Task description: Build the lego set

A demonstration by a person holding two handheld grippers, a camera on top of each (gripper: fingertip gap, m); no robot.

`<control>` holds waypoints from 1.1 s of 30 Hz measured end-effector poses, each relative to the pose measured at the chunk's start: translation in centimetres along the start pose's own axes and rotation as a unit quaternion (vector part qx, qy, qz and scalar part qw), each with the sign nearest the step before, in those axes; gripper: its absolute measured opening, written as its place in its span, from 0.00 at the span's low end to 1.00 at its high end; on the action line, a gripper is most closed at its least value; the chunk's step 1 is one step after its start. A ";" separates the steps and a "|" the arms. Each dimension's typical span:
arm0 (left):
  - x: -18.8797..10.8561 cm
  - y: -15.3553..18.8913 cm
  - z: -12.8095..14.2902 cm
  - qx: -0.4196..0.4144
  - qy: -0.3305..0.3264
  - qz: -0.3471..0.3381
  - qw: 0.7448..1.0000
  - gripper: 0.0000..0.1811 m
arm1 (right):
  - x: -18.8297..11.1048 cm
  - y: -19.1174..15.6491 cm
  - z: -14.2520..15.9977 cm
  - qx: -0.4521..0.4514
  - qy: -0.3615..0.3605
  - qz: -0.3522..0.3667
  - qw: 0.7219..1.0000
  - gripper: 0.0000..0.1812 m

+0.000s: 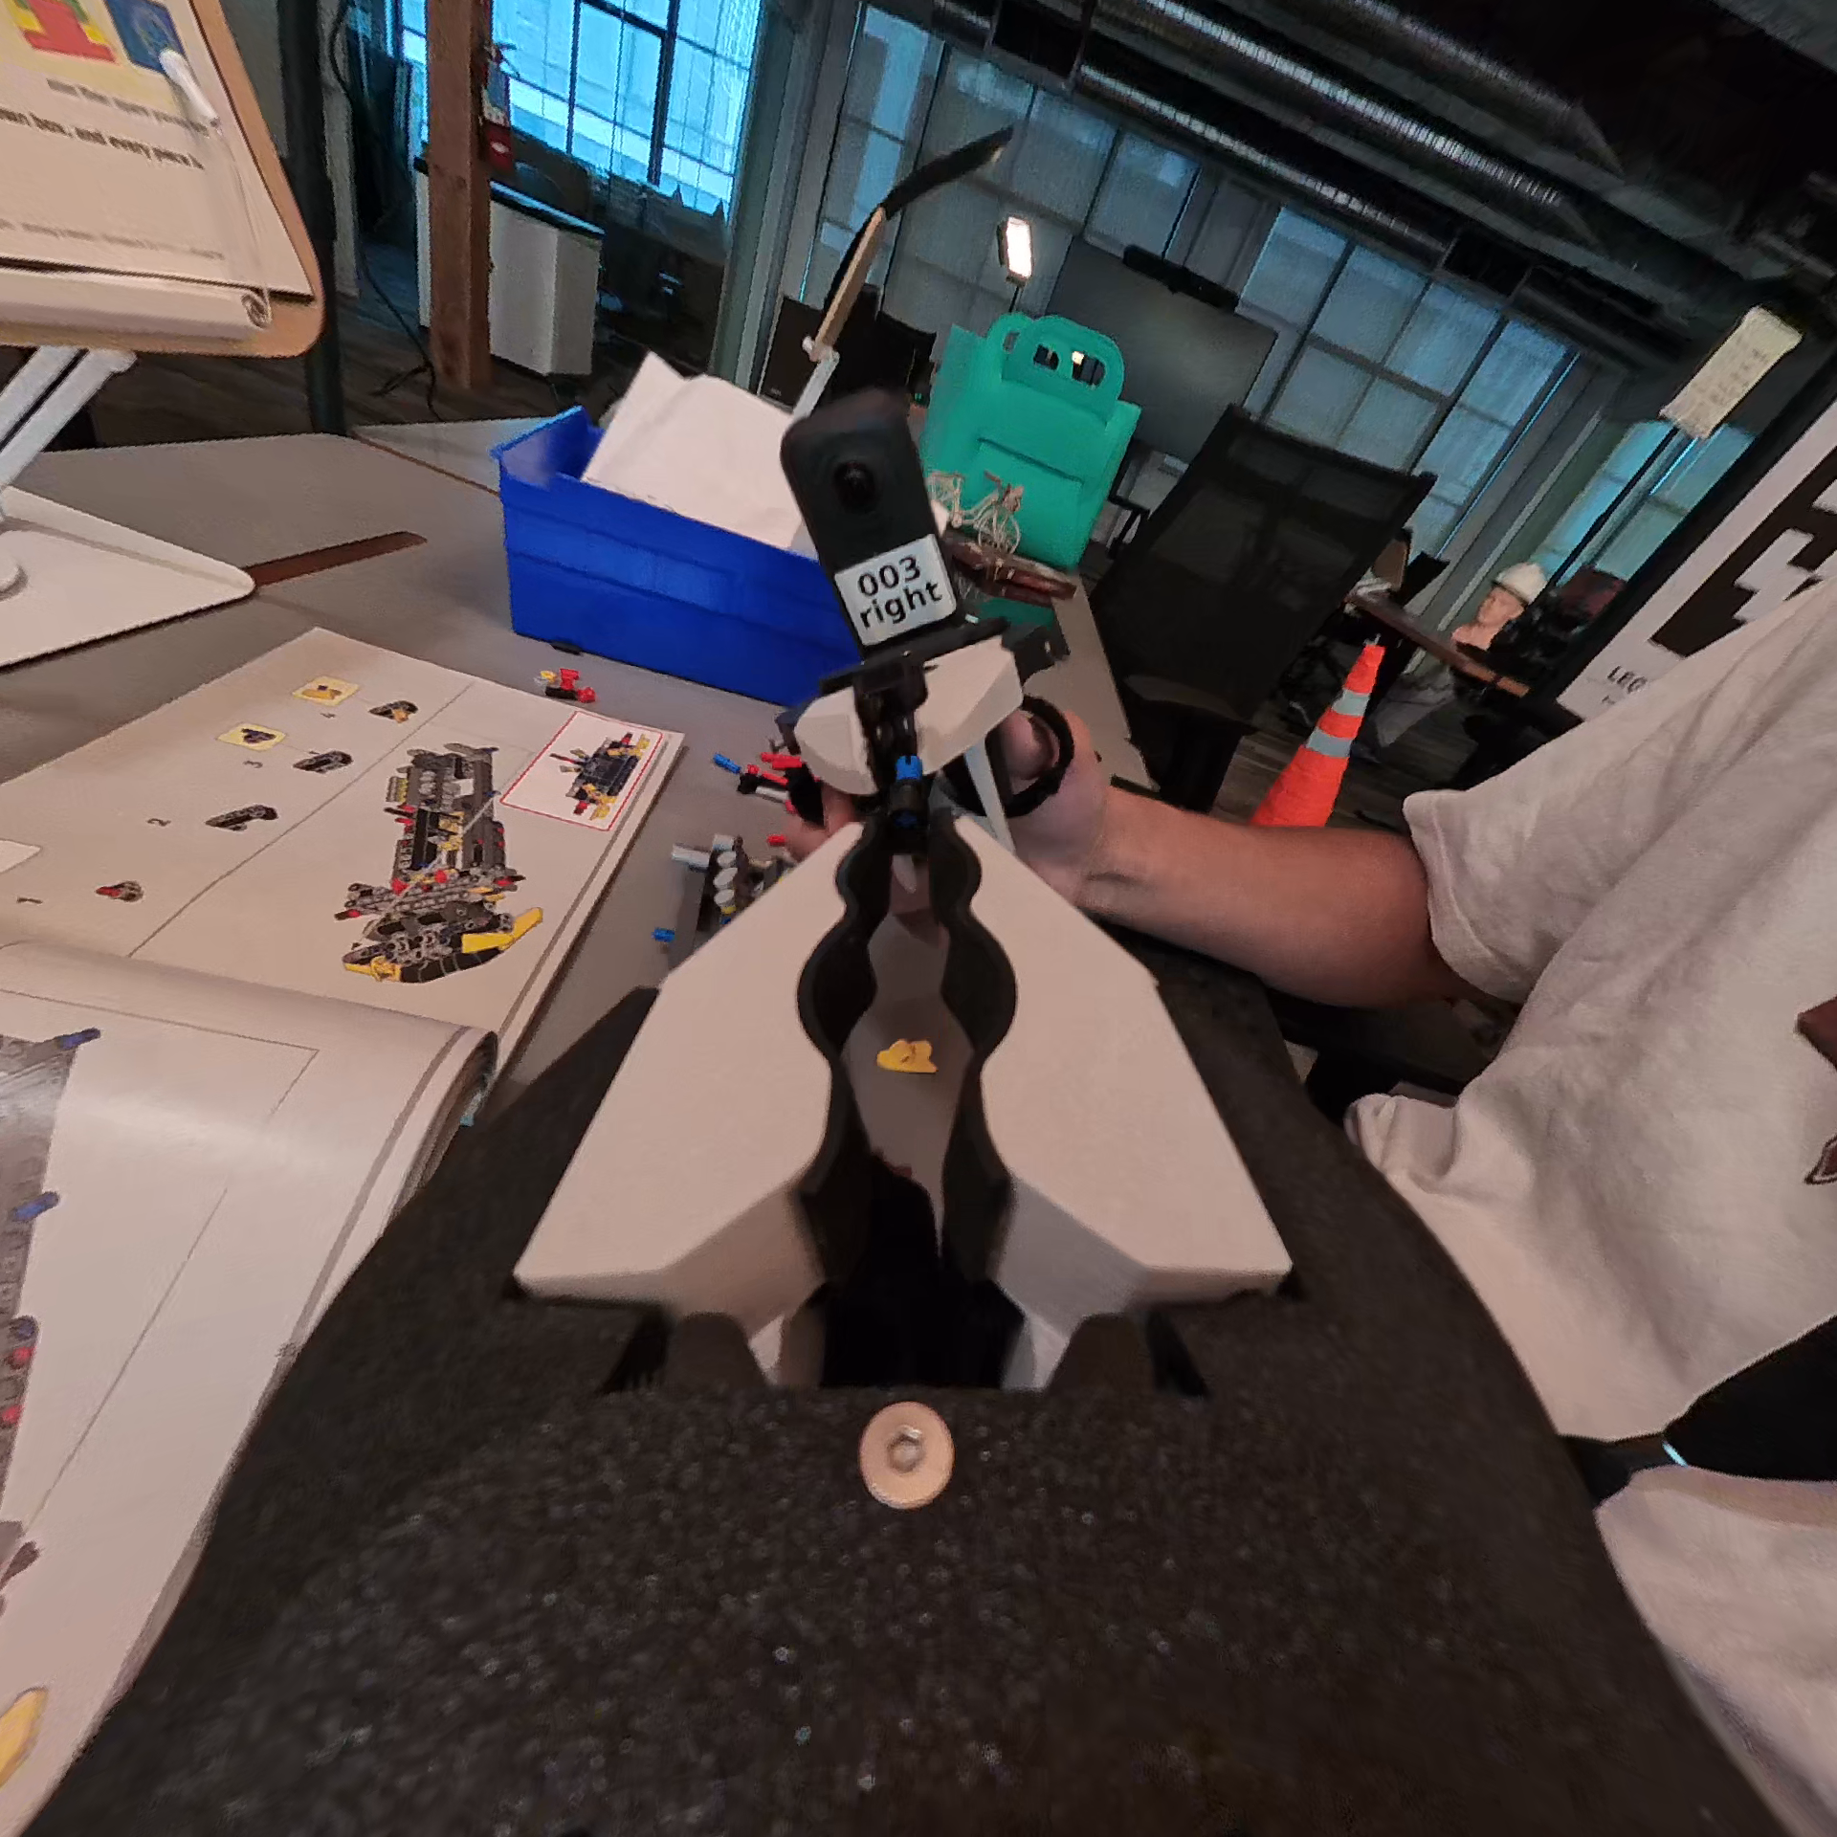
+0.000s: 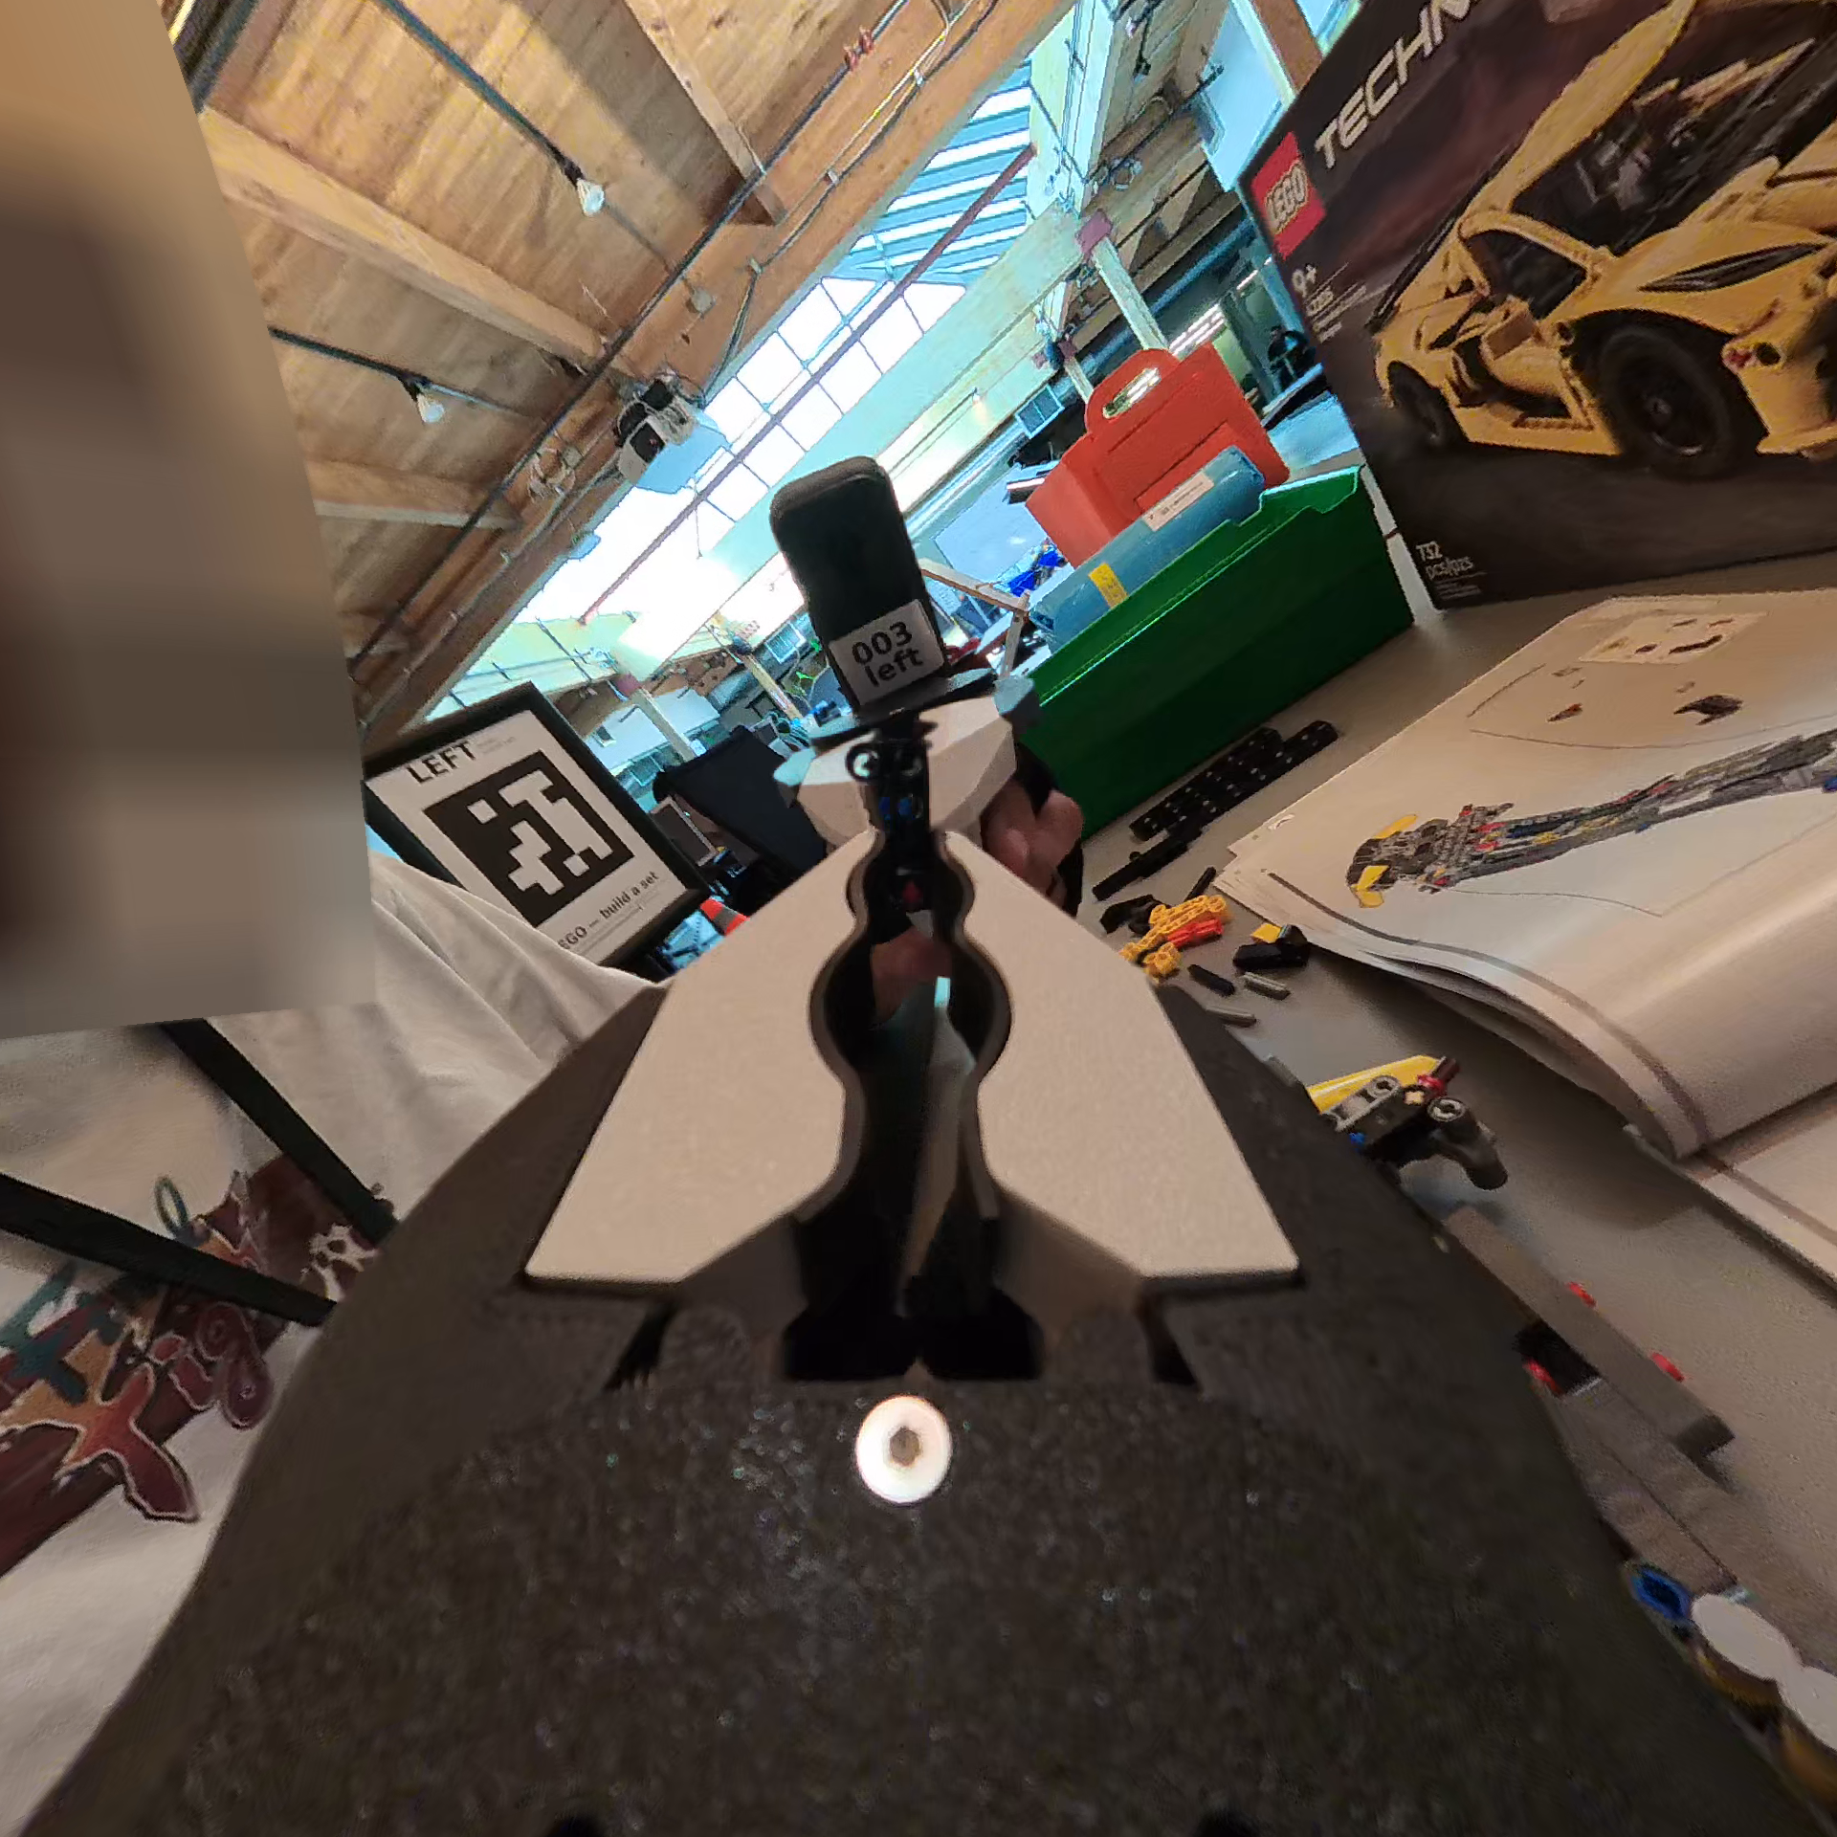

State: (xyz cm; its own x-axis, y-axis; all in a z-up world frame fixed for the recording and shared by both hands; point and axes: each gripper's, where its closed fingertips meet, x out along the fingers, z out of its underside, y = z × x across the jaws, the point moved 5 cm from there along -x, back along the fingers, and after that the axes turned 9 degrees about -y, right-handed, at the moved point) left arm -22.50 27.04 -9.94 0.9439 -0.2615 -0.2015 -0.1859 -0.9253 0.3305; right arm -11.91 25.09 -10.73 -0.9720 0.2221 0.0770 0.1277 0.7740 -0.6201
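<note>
Grippers: the left gripper (image 1: 907,845) and right gripper (image 2: 900,855) are being held tip to tip above the table (image 1: 427,586), a small lego assembly (image 1: 900,795) being pinched between them.
Manual: the open instruction booklet (image 1: 328,825) is lying on the table, left of the left gripper.
Bin: a bin (image 1: 656,586) is standing behind the booklet, papers (image 1: 706,457) lying in it.
Loose pieces: lego pieces (image 1: 765,770) are lying between booklet and bin.
Box: the lego box (image 2: 1590,298) is standing behind the booklet.
</note>
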 end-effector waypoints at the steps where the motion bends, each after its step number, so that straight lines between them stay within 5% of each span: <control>1: -0.2 0.0 -0.2 -0.007 0.008 0.007 1.000 0.03 | -0.1 0.1 0.0 0.007 0.000 -0.003 1.000 0.03; 19: 0.6 -0.5 1.1 -0.061 -0.035 0.026 0.997 0.03 | 0.9 0.4 1.2 -0.009 -0.055 0.022 0.998 0.03; 25: 1.0 -0.5 2.7 -0.037 -0.119 -0.001 0.992 0.03 | 0.8 0.8 2.6 -0.090 -0.150 0.111 0.978 0.03; 33: 1.8 1.1 4.4 0.002 -0.194 0.029 0.980 0.03 | 0.5 0.1 4.9 -0.037 -0.222 0.051 0.973 0.03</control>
State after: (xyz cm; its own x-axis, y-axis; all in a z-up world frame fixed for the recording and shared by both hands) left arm -22.16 24.36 -14.03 0.7564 -0.3982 -0.5190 -0.2378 -0.9065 0.3489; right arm -13.38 22.38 -14.55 -0.9410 0.0338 -0.3368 0.2251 0.8056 -0.5481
